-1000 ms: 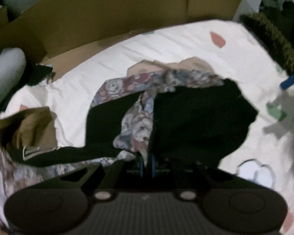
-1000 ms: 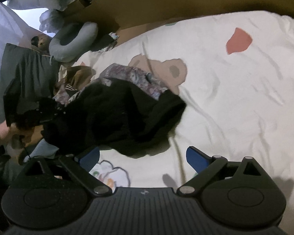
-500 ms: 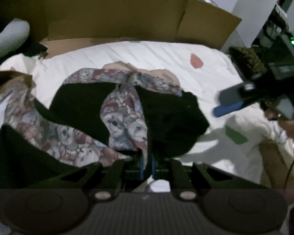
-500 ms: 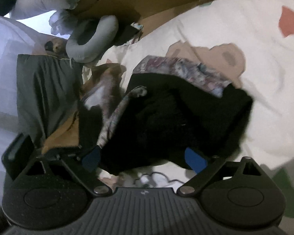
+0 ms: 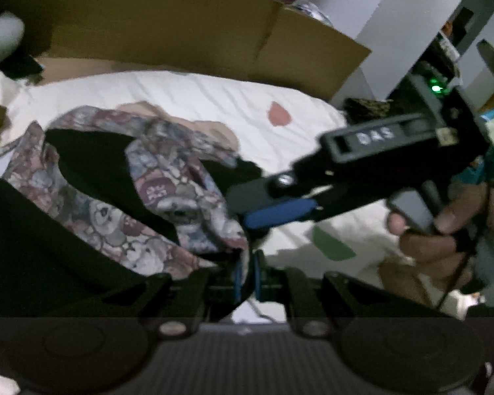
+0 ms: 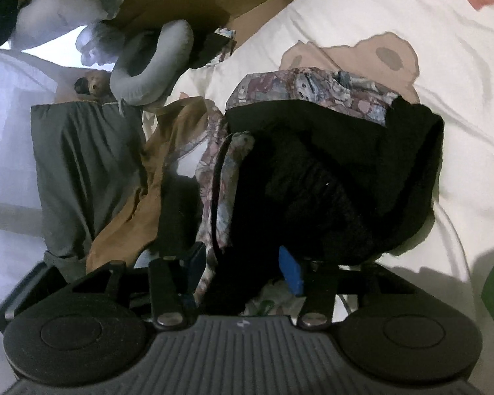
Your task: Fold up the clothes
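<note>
A black garment with a bear-patterned lining (image 5: 181, 177) lies bunched on the white printed bed sheet (image 5: 214, 98). My left gripper (image 5: 245, 276) is shut on the garment's patterned edge at the bottom middle of the left wrist view. My right gripper (image 5: 266, 205), held by a hand (image 5: 425, 240), reaches in from the right, its tips at the garment. In the right wrist view its jaws (image 6: 243, 268) are closing, with the black garment (image 6: 329, 181) and a strip of patterned lining between the blue pads (image 6: 291, 273). Whether the pads press on the cloth is unclear.
A brown garment (image 6: 138, 204) and a dark grey folded cloth (image 6: 79, 164) lie left of the black one. A grey neck pillow (image 6: 154, 65) and a small plush toy (image 6: 92, 85) sit behind them. Cardboard (image 5: 181, 26) stands along the bed's far edge.
My right gripper has come in over the black garment and its jaws have narrowed around the cloth. My left gripper has shifted sideways and rolled, still shut on the patterned edge.
</note>
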Action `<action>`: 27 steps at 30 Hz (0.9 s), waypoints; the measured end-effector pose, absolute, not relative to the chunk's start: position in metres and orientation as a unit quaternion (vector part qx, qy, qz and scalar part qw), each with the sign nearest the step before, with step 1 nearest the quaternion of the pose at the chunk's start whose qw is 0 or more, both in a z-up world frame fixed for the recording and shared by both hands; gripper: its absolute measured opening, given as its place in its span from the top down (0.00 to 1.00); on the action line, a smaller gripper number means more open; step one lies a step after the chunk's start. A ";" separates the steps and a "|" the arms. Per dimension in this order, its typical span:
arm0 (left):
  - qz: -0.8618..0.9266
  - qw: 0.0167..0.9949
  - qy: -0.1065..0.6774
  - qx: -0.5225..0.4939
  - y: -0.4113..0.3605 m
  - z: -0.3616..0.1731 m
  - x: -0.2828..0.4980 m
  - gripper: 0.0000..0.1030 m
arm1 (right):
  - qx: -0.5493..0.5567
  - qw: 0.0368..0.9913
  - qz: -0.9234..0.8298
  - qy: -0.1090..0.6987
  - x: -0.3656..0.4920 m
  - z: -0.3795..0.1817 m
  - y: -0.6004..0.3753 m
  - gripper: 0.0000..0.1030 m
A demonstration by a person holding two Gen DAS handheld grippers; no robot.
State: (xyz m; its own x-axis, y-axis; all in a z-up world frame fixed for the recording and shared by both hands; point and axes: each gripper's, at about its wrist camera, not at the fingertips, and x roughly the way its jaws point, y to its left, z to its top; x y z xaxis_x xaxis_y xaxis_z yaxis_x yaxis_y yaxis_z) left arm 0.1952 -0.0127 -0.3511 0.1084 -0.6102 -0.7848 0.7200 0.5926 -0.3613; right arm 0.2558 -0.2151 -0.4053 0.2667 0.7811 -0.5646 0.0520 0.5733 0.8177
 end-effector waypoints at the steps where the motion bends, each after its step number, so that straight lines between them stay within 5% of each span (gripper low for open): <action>1: -0.450 0.740 0.497 0.052 -0.015 -0.352 0.194 0.92 | 0.384 0.696 0.260 0.548 0.255 -0.407 -0.216 0.52; 4: -0.460 0.731 0.502 0.050 -0.022 -0.355 0.190 0.92 | 0.396 0.686 0.257 0.554 0.253 -0.416 -0.221 0.62; 12: -0.491 0.702 0.515 0.028 -0.034 -0.361 0.176 0.92 | 0.422 0.645 0.263 0.580 0.246 -0.443 -0.226 0.62; 15: -0.506 0.690 0.516 0.031 -0.040 -0.363 0.169 0.92 | 0.415 0.642 0.265 0.588 0.243 -0.447 -0.225 0.84; 19: -0.515 0.678 0.522 0.036 -0.042 -0.365 0.167 0.91 | 0.386 0.652 0.277 0.591 0.241 -0.441 -0.228 0.91; 22: -0.515 0.678 0.523 0.038 -0.043 -0.366 0.170 0.77 | 0.349 0.671 0.284 0.589 0.242 -0.434 -0.235 0.93; 24: -0.504 0.687 0.521 0.041 -0.042 -0.363 0.175 0.51 | 0.342 0.678 0.275 0.590 0.242 -0.433 -0.244 0.93; 27: -0.492 0.705 0.509 0.045 -0.037 -0.355 0.184 0.30 | 0.333 0.686 0.264 0.591 0.241 -0.434 -0.256 0.93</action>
State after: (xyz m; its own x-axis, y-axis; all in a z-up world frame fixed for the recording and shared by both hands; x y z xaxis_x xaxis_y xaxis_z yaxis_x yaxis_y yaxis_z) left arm 0.1838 -0.0375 -0.3551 -0.0030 -0.6479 -0.7617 0.7386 0.5121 -0.4384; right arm 0.2412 -0.2558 -0.4337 0.1614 0.7558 -0.6346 0.0312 0.6388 0.7687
